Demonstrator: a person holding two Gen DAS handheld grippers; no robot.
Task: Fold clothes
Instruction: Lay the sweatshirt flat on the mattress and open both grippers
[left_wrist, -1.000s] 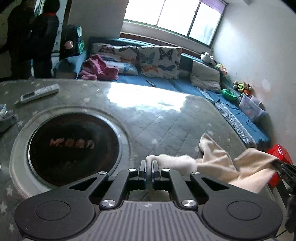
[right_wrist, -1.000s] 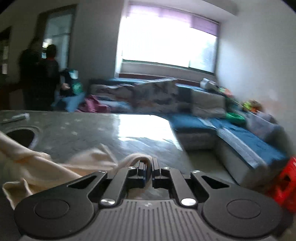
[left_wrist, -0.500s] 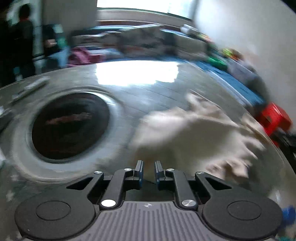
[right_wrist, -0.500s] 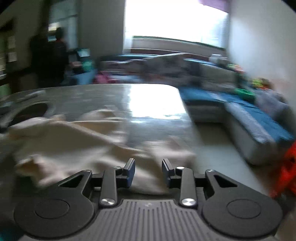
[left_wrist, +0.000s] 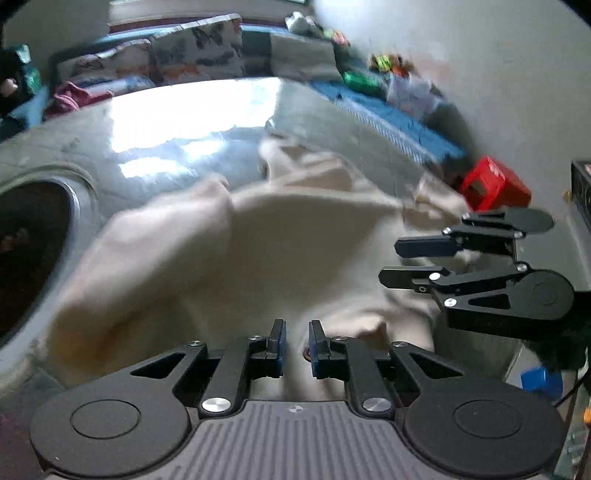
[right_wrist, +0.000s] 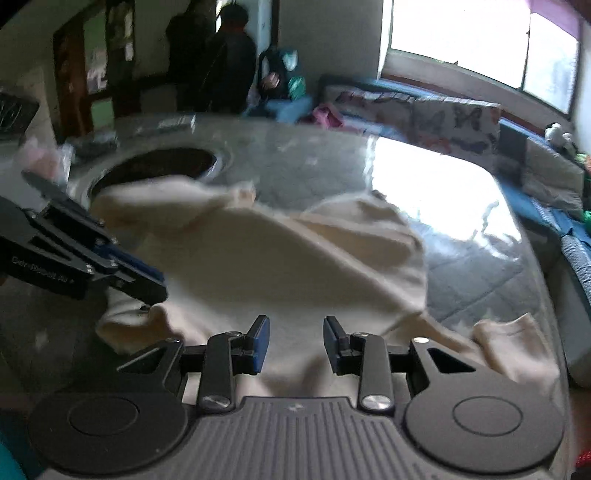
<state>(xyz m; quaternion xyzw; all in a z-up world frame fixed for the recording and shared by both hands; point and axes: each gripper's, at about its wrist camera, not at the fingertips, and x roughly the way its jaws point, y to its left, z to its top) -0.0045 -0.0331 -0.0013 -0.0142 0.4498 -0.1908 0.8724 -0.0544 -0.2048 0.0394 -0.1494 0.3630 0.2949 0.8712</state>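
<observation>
A cream garment lies crumpled and partly spread on the grey quilted table, blurred by motion. My left gripper hovers over its near edge with its jaws a little apart and nothing pinched between them. My right gripper reaches in from the right over the garment's other end, its jaws also apart. In the right wrist view the garment spreads ahead of my open right gripper, and the left gripper comes in from the left just above the cloth.
A dark round recess is sunk in the table beyond the garment. A remote lies at the far edge. A blue sofa with butterfly cushions runs behind, a red stool stands beside the table, and two people stand at the back.
Both grippers were shut on the cream garment and held it up. They have opened, the garment has dropped onto the table, and both have swung down and turned towards each other.
</observation>
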